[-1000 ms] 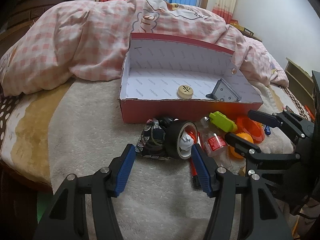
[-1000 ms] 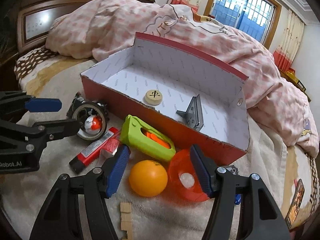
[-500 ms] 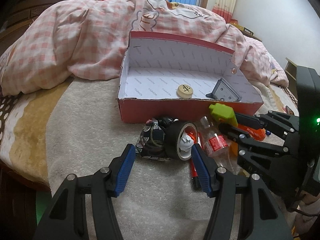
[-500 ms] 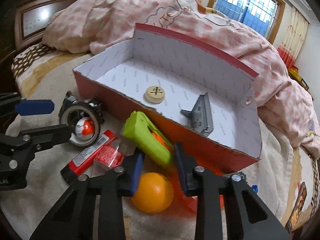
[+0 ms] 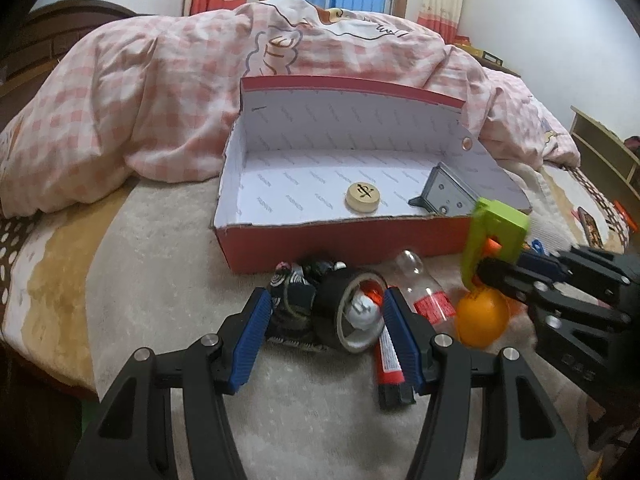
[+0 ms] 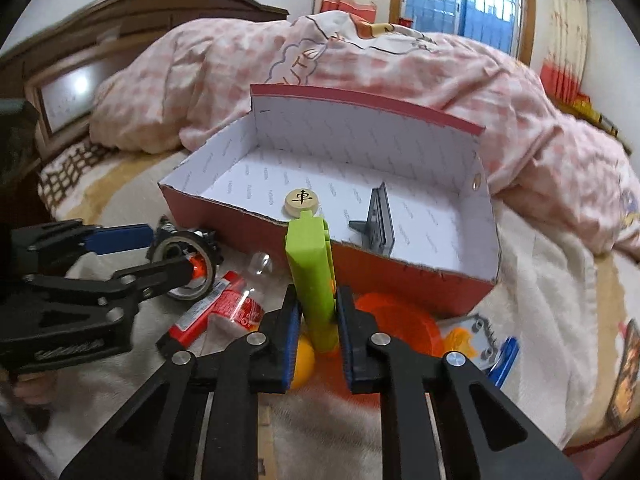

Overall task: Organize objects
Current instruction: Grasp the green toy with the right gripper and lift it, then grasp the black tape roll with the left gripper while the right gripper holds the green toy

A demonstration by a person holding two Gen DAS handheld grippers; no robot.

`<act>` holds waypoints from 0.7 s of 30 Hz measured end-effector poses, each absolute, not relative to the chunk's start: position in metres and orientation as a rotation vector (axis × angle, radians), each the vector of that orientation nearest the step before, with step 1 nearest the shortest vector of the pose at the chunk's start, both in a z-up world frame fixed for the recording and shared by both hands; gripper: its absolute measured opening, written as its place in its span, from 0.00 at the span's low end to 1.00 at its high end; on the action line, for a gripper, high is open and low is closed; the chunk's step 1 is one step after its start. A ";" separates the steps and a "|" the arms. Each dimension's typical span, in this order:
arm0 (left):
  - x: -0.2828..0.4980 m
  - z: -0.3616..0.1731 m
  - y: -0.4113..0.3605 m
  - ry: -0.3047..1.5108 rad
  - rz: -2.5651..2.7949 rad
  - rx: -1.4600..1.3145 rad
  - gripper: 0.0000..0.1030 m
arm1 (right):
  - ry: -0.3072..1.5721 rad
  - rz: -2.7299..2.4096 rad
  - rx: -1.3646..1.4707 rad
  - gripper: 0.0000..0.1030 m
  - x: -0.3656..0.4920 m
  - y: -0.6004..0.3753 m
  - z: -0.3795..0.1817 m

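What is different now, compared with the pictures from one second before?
The right tongs closed on the green toy and lifted it from lying flat to upright in front of the red box. The left tongs stayed open around the tape roll; the wooden chess piece and orange ball did not move.

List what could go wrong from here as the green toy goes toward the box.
1. The right gripper pinches only the bottom end of the green toy, so it may swing or slip out.
2. The red box has a raised front wall; a low carry could knock the toy against it.
3. The orange ball lies right below and could roll if bumped.
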State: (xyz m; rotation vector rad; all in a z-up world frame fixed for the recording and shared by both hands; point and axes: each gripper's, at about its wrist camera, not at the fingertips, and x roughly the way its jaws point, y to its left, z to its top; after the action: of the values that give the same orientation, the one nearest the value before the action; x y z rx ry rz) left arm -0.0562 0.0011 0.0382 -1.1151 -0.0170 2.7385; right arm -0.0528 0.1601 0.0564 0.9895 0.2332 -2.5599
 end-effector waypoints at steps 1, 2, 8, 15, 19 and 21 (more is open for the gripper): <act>-0.058 0.038 0.001 -0.015 2.739 -1.112 0.57 | 0.216 -2.554 0.990 0.18 -0.052 0.162 0.057; -0.059 0.039 0.001 -0.014 2.741 -1.111 0.57 | 0.204 -2.550 0.989 0.18 -0.051 0.163 0.057; -0.052 0.044 0.010 0.049 2.722 -1.075 0.43 | 0.167 -2.544 0.974 0.18 -0.048 0.168 0.055; -0.041 0.048 0.023 0.077 2.645 -1.057 0.39 | 0.120 -2.537 0.968 0.18 -0.050 0.175 0.054; -0.038 0.049 0.029 0.077 2.601 -1.040 0.39 | 0.086 -2.532 0.974 0.18 -0.051 0.179 0.052; -0.039 0.048 0.033 0.070 2.582 -1.040 0.39 | 0.074 -2.529 0.974 0.18 -0.051 0.180 0.052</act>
State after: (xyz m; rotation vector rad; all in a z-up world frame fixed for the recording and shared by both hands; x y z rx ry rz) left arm -0.0386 0.0328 0.0477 -1.0397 0.0695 2.5825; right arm -0.0510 0.1803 0.0517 0.9743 0.0735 -2.5294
